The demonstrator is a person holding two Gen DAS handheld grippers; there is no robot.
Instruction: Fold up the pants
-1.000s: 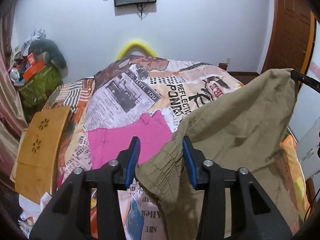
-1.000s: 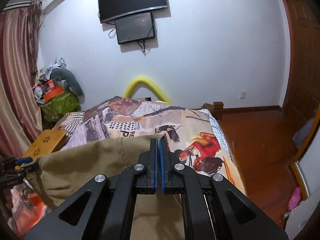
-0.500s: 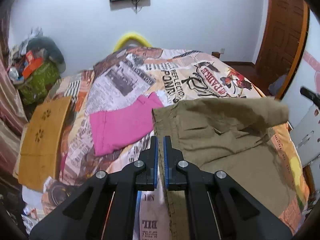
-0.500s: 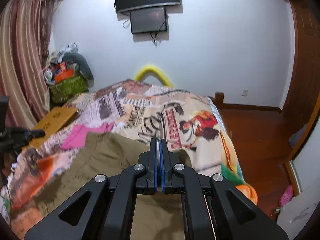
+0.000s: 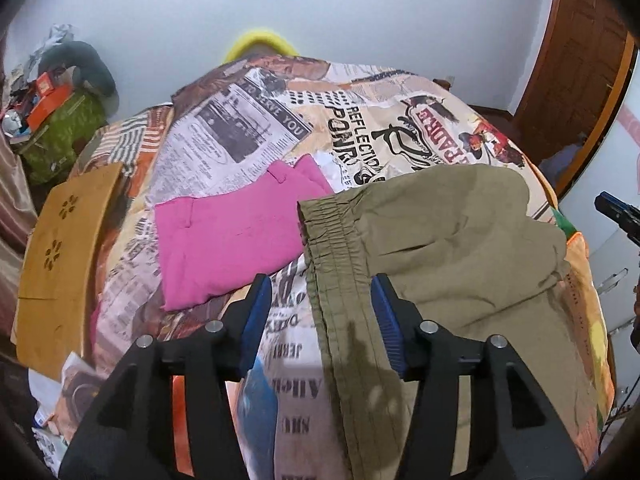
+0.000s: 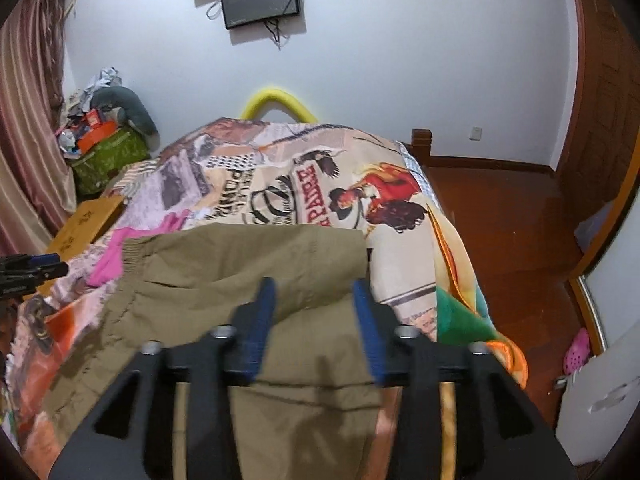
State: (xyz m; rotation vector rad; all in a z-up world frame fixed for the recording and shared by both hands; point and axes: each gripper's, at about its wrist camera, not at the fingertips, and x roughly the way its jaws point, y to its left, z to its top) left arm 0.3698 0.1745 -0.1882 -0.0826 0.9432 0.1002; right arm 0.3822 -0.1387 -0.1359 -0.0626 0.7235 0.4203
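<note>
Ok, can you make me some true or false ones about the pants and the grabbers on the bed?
1. Both grippers are open. True: the left gripper and the right gripper each have their jaws spread, holding nothing.
2. The khaki pants hang in the air. False: they lie on the bed.
3. The pink cloth lies left of the khaki pants. True.
4. The pink cloth covers the khaki waistband. False: the waistband shows fully, beside the pink cloth.
5. The khaki pants have a folded-over layer on top. True.
</note>
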